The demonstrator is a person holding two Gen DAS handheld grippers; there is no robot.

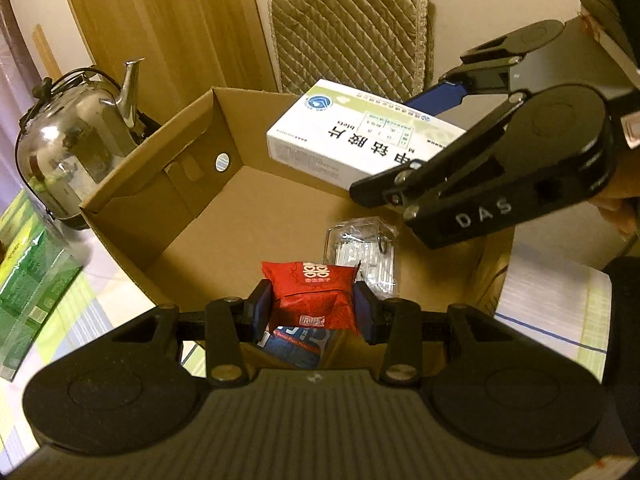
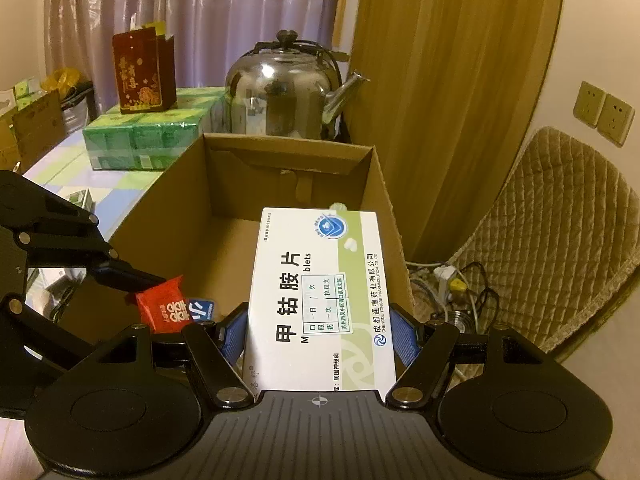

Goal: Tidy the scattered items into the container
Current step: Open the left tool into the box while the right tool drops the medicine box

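An open cardboard box [image 1: 132, 184] [image 2: 280, 152] stands on the table. My left gripper [image 1: 312, 306] is shut on a red packet [image 1: 316, 296] [image 2: 162, 306] and holds it over the box's near side. My right gripper [image 2: 320, 334] is shut on a white and green medicine box [image 2: 320, 292] [image 1: 356, 140], held above the cardboard box's right half. In the left wrist view the right gripper [image 1: 404, 152] comes in from the right. A clear plastic pack [image 1: 362, 250] and a blue packet [image 1: 296, 344] [image 2: 202, 310] lie on the box floor.
A steel kettle [image 1: 76, 140] [image 2: 286, 88] stands right behind the box. Green tissue packs [image 2: 148, 136] [image 1: 24, 276] and a dark red gift bag [image 2: 144, 70] sit on the table to the left. A quilted chair [image 2: 548, 236] [image 1: 352, 32] and floor cables [image 2: 452, 284] are to the right.
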